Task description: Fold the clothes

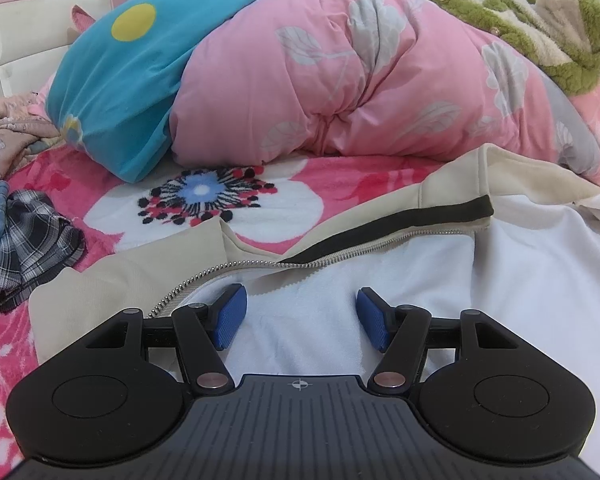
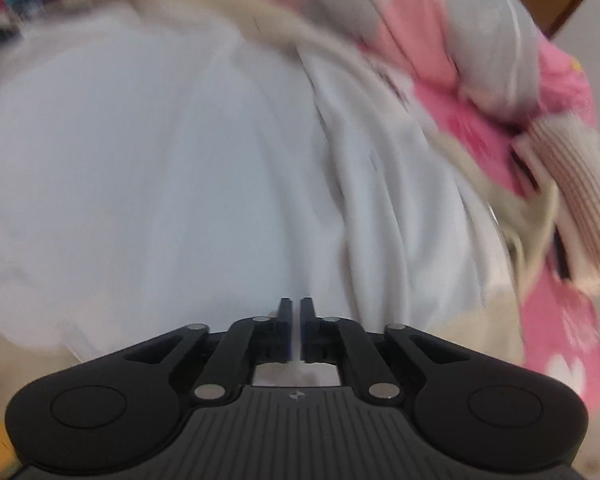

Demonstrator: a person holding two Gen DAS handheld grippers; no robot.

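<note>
A cream zip-up jacket (image 1: 140,264) lies spread open on the bed, its white lining (image 1: 500,280) facing up and its metal zipper (image 1: 340,254) running across. My left gripper (image 1: 302,312) rests low over the lining just below the zipper, its blue pads wide apart with nothing between them. The right wrist view is blurred. There my right gripper (image 2: 296,320) hovers over the white lining (image 2: 160,160), its jaws drawn together to a thin slit, and I see no cloth in it. A ribbed cream cuff (image 2: 572,184) lies at the right.
A bunched pink quilt (image 1: 340,80) and a blue pillow (image 1: 120,80) fill the back of the bed. A green fleece garment (image 1: 540,28) lies on the quilt. Plaid and denim clothes (image 1: 24,236) are heaped at the left on the pink floral blanket (image 1: 220,208).
</note>
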